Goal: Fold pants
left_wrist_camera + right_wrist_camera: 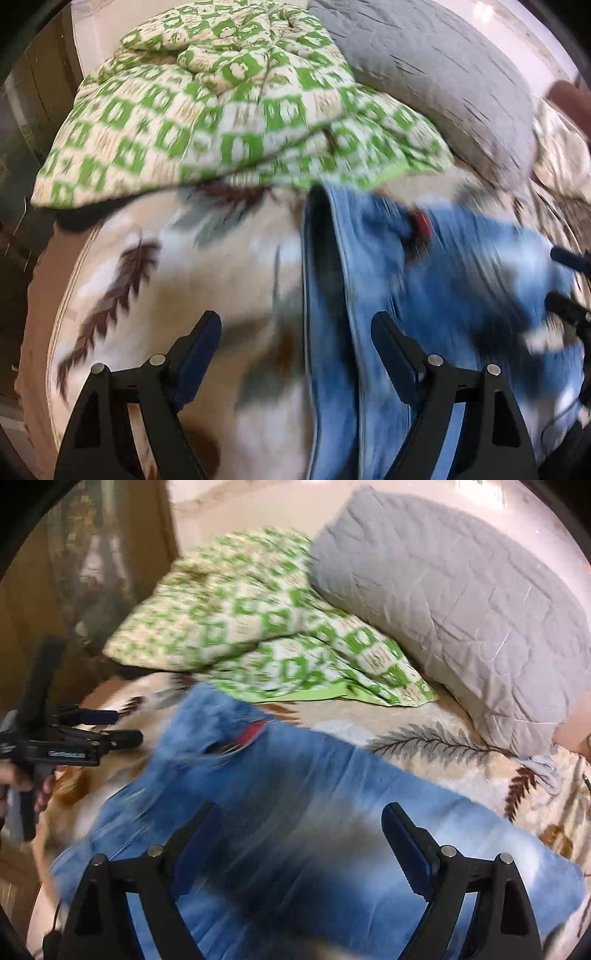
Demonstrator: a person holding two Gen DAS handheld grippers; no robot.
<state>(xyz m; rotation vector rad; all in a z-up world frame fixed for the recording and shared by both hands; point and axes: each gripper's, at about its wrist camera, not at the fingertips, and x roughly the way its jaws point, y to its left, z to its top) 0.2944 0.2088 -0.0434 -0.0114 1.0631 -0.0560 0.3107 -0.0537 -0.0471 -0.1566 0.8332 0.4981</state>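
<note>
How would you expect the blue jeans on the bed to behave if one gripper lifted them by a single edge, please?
The jeans would probably sag and unfold, since the denim already lies in soft, rumpled layers. They look thick and doubled over, so likely fairly heavy for cloth. On the fuzzy feather-print blanket they would probably drag rather than slide. Both the left gripper and right gripper stand open.

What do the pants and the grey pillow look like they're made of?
Pants: likely denim, with a faded light-blue wash and a matte surface, though the picture is blurred. Grey pillow: seemingly quilted woven fabric, matte, with stitched lines and creases across its cover.
</note>
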